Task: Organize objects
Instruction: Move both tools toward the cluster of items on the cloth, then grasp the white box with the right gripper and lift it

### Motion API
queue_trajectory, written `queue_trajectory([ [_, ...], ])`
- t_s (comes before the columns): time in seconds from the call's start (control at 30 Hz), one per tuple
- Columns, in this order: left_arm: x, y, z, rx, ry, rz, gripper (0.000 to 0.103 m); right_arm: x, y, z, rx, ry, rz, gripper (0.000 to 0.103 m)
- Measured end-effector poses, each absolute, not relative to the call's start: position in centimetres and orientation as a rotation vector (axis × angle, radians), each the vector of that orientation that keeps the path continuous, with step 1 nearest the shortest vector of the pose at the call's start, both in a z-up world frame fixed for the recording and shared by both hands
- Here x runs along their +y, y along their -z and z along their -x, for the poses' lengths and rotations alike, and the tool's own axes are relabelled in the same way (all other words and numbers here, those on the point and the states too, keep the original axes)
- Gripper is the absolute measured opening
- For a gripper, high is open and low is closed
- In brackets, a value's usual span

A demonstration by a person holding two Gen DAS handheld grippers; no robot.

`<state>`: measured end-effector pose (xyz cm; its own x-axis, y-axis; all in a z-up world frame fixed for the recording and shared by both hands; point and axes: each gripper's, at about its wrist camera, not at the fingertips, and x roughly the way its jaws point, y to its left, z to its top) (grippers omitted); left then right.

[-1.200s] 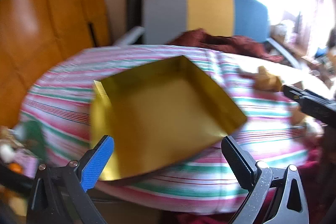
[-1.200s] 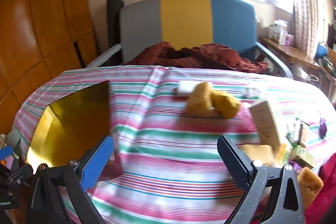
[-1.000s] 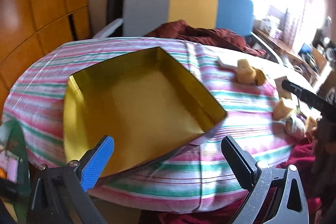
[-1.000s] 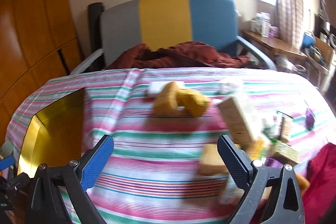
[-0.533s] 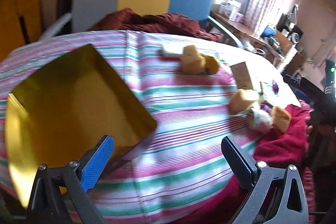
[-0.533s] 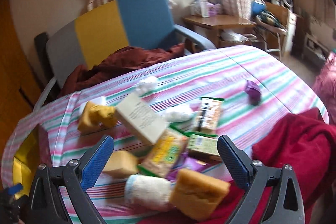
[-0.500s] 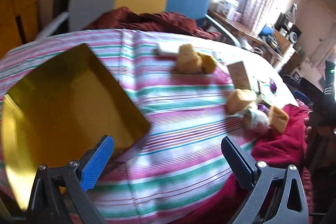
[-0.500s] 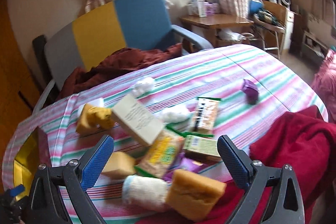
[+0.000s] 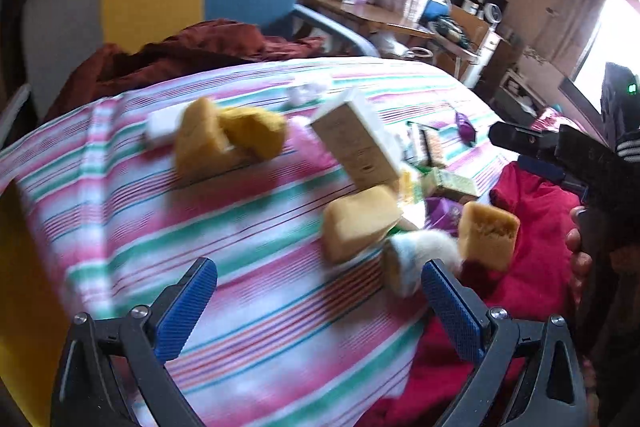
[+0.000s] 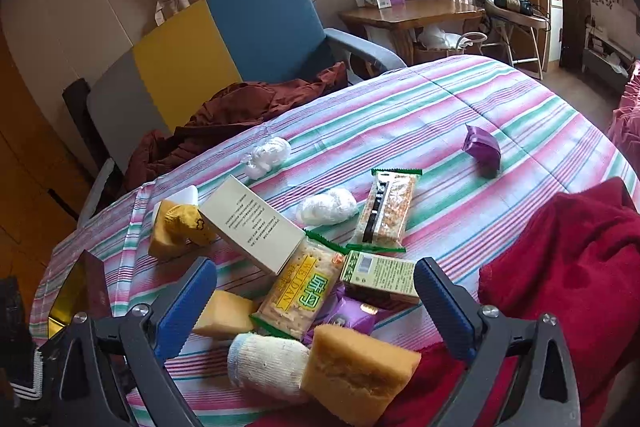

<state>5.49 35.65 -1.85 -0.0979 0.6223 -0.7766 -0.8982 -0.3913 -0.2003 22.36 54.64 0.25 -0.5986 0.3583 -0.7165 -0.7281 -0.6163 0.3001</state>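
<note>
A loose heap of small goods lies on the striped tablecloth (image 10: 460, 115) at its near edge: a yellow sponge (image 10: 356, 373) sits closest to the right-wrist camera, touching a rolled white sock (image 10: 266, 361) on its left, with a second sponge (image 10: 224, 315) just beyond that. Behind them a cracker packet (image 10: 304, 293) printed in green and yellow overlaps a purple wrapper (image 10: 352, 313) and lies beside a small green box (image 10: 380, 275). A cream carton (image 10: 250, 223) leans over the cracker packet, and a yellow sock (image 10: 182, 225) is bunched at its far left end. A long snack bar (image 10: 388, 211) lies past the green box, next to a white crumpled wad (image 10: 328, 205); another white wad (image 10: 268, 153) and a purple packet (image 10: 482, 149) sit well apart, farther out on the cloth. The gold tray (image 10: 66, 297) shows only as a sliver at the left edge of the table. The right gripper (image 10: 316, 297) hangs over the heap with its blue-padded fingers spread wide and nothing between them. The left gripper (image 9: 320, 301), in a motion-blurred view, is likewise wide apart and empty, seemingly above bare cloth just short of the sock. A red cloth (image 10: 560, 267) is draped over the table's right corner, and a grey, yellow and blue chair (image 10: 224, 39) stands behind with a brown garment (image 10: 240, 119) heaped on its seat.
</note>
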Motion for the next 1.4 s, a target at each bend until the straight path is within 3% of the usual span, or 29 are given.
queue_trajectory([
  [0.37,41.9,5.0,-4.8,0.434,-1.698,1.084,0.102,56.7,-1.3,-15.8,0.566,-2.398,1.071,0.101],
  [0.4,42.0,5.2,-4.6,0.428,-1.708,1.091,0.098,56.8,-1.0,-14.9,0.540,-2.410,1.104,0.101],
  [0.53,41.8,5.6,-3.9,0.371,-1.636,1.118,0.067,56.8,0.8,-10.9,0.444,-2.471,1.265,0.100],
  [0.6,41.5,5.6,-3.8,0.351,-1.606,1.106,0.057,56.6,1.7,-9.2,0.399,-2.492,1.333,0.096],
  [0.67,41.2,5.5,-3.8,0.347,-1.595,1.094,0.056,56.4,3.0,-7.4,0.345,-2.486,1.420,0.092],
  [0.73,40.9,5.4,-4.0,0.339,-1.592,1.078,0.054,56.3,4.3,-5.9,0.297,-2.459,1.496,0.080],
  [0.77,40.7,5.3,-4.0,0.337,-1.594,1.071,0.053,56.3,4.9,-5.4,0.286,-2.448,1.531,0.065],
  [0.87,39.6,4.6,-4.2,0.320,-1.599,1.047,0.053,56.1,5.6,-5.2,0.302,-2.456,1.560,0.051],
  [1.4,25.9,-1.3,-1.5,0.145,-1.853,0.992,0.054,47.0,-3.2,-6.4,0.384,-2.738,1.252,0.050],
])
